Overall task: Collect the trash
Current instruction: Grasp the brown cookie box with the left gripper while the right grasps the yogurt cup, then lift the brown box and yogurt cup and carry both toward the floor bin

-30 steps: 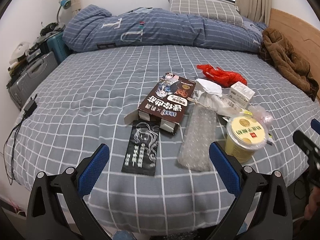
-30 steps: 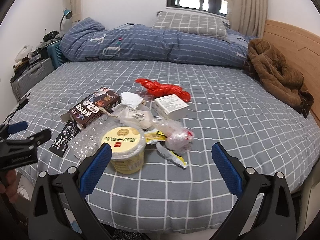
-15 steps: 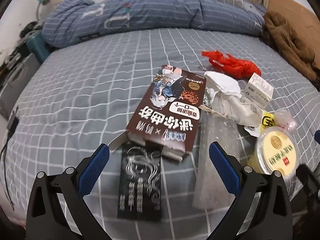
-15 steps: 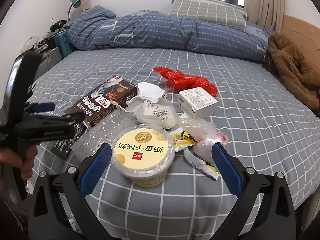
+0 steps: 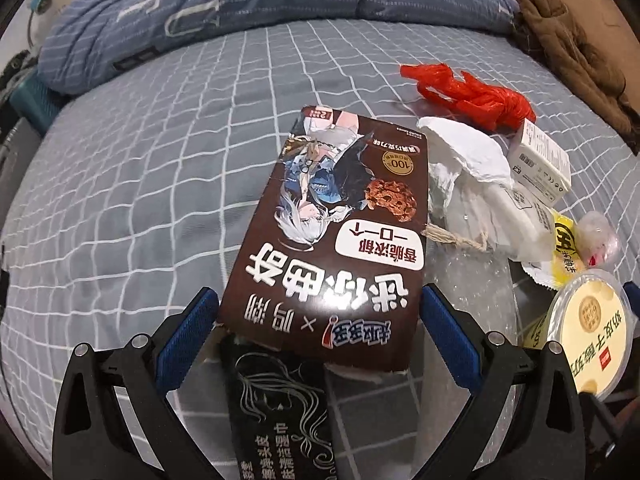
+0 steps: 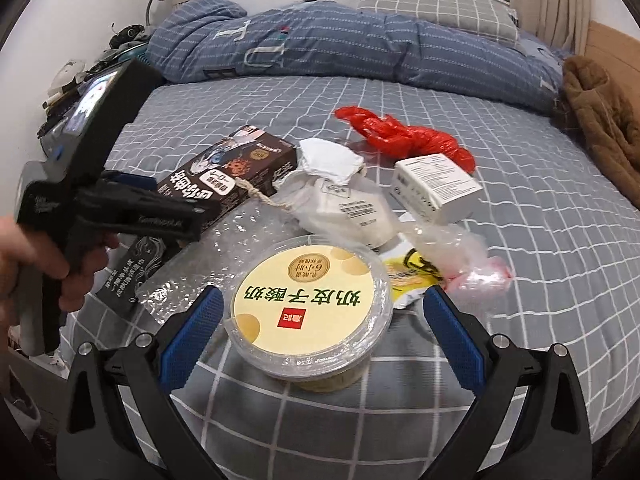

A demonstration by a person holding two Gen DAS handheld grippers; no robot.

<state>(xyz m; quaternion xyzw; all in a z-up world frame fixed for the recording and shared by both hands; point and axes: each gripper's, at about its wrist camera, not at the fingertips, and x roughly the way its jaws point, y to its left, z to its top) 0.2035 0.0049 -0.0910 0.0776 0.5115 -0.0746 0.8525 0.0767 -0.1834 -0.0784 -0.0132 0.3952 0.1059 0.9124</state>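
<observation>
Trash lies in a pile on the grey checked bed. A brown cookie box (image 5: 332,240) (image 6: 228,176) lies with its near end between the blue pads of my open left gripper (image 5: 320,320), above a black wet-wipe packet (image 5: 280,412). A yellow-lidded yogurt tub (image 6: 308,304) (image 5: 592,340) stands between the pads of my open right gripper (image 6: 320,320). Behind them lie bubble wrap (image 6: 224,248), a white drawstring pouch (image 6: 340,200) (image 5: 472,176), a white carton (image 6: 436,188), a red plastic bag (image 6: 400,132) (image 5: 468,92), a yellow wrapper (image 6: 404,272) and a clear crumpled bag (image 6: 460,256).
A blue checked duvet (image 6: 320,48) and a pillow (image 6: 432,4) lie along the bed's far side. A brown jacket (image 6: 600,120) rests by the wooden headboard at right. A person's hand (image 6: 36,260) holds the left gripper's body (image 6: 120,200). Clutter fills the far left shelf.
Both grippers moved forward and down toward the pile. The left one now straddles the cookie box's near end; the right one now straddles the yogurt tub. Both stayed open.
</observation>
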